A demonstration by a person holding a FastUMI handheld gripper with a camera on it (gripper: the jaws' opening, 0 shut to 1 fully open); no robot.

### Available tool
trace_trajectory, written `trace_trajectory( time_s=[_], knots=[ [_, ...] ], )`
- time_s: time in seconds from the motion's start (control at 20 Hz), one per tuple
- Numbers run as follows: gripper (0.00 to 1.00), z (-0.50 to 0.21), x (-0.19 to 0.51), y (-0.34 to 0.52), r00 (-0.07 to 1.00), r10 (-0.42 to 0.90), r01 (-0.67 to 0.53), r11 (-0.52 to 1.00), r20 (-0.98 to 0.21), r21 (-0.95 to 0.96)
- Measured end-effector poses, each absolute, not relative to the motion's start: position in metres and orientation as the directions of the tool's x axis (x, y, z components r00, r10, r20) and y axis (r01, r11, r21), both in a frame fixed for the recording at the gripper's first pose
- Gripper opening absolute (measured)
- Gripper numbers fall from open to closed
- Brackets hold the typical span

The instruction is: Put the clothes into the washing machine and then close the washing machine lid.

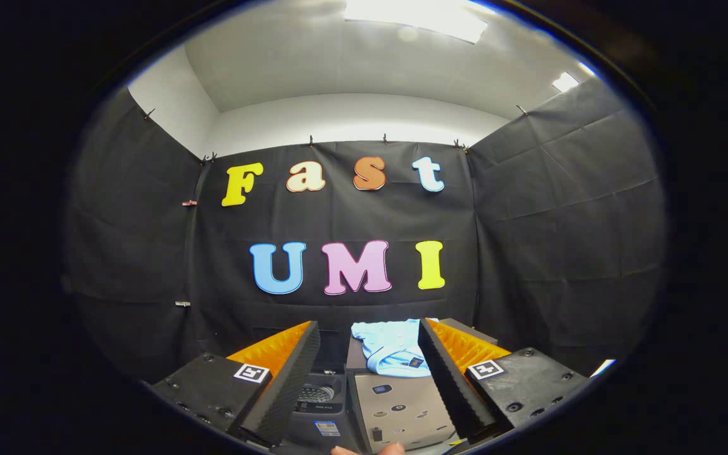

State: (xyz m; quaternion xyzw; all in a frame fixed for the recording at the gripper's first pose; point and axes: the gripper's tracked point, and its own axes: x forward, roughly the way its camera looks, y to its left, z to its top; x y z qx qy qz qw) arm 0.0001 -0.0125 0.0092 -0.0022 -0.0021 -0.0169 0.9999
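Black cloth walls close the booth on three sides, white ceiling above with lit panels. Low in front of the back wall sits the washing machine (395, 411), small, grey-silver, seen from above and behind the tongs (369, 341).

Tongs: spread wide, nothing between them but air. Left finger (288, 373) and right finger (446, 373) both black with ribbed inner faces and orange backs; neither touches anything.

Clothes (392, 354): a light blue garment, bunched, lying on top of the machine at its far end, toward the back wall. It sits beyond the fingertips and between their lines, shifted toward the right finger; its right edge passes behind that finger. The heap runs roughly straight away from the tongs, a folded hem on its near side.

Machine: the flat grey panel nearest the tongs looks like the lid, but I cannot tell for sure. To its left, a darker opening with a perforated round part (316, 393), possibly the drum.

A fingertip (392, 449) of a person shows at the very bottom, below the machine.

Judgement: the pick has not begun. The coming move turns on one thing: the garment lies ahead and slightly right, so the tongs would need to go forward and down over it before closing.
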Motion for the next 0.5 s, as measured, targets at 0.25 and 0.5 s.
trace_trajectory(
  time_s=[0.25, 0.5],
  knots=[
    [0.98, 0.0117, -0.0023, -0.013, 0.999, -0.036, 0.036, 0.999, 0.006, -0.018],
    [0.98, 0.0077, -0.0037, -0.0122, 0.999, -0.035, 0.035, 0.999, -0.002, -0.031]
  ],
)
